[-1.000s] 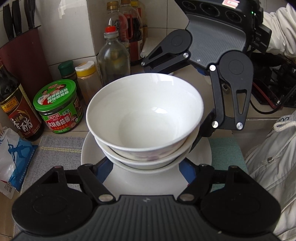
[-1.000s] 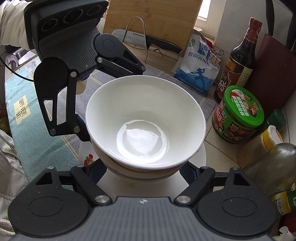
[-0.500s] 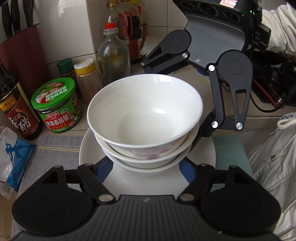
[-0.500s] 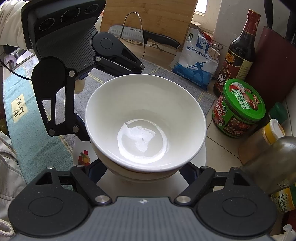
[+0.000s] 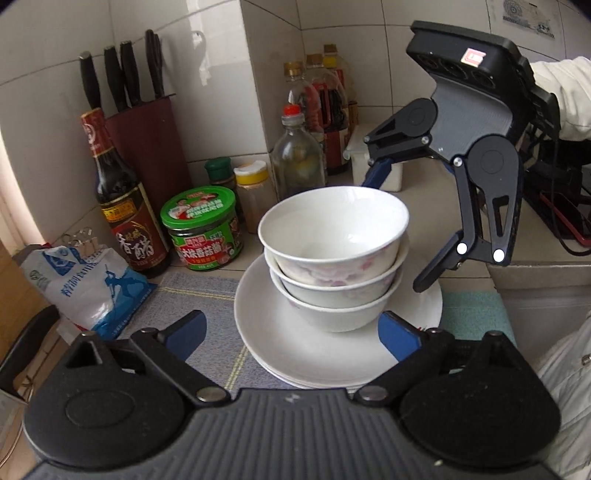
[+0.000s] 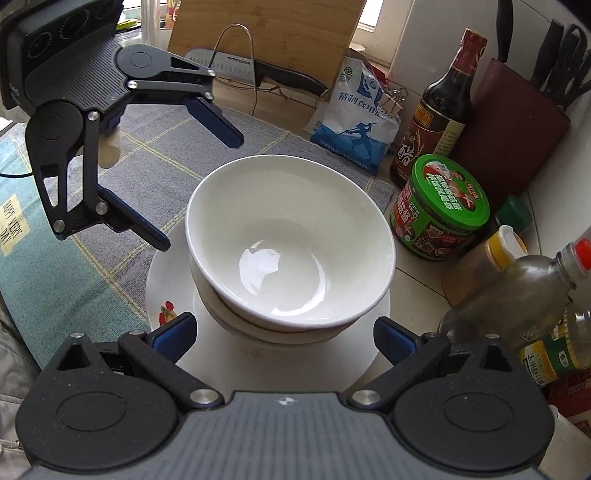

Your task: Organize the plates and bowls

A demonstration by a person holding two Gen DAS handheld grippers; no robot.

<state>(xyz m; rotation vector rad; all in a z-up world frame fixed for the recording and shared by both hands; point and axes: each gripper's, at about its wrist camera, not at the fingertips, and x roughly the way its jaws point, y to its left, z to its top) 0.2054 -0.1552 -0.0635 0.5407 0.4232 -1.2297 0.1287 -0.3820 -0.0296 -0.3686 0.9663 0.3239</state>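
Three white bowls (image 5: 334,258) sit nested in a stack on a pile of white plates (image 5: 295,347) at the edge of a grey checked mat (image 5: 192,299) on a kitchen counter. The left gripper (image 5: 291,332) hangs on the near side of the pile with its jaws spread wide, its blue pads (image 5: 399,334) flanking the plate rim and touching nothing. The right gripper (image 6: 282,334) faces it from the far side, jaws likewise spread and clear of the bowls, one dark fingertip (image 5: 428,277) just above the plate's outer rim. Open mat lies to the left of the stack, running to a bag of salt (image 5: 88,284). Behind the stack the space is tighter: a green-lidded jar (image 5: 201,227) stands near the plates, flanked by a dark vinegar bottle (image 5: 122,206), a yellow-capped shaker (image 5: 253,195) and a clear bottle with a red cap (image 5: 297,155). A knife block (image 5: 147,147) stands against the tiled wall. From the right wrist, a teal mat (image 6: 40,258) borders the grey one, and a cleaver (image 6: 255,70) rests against a wooden board (image 6: 273,33).
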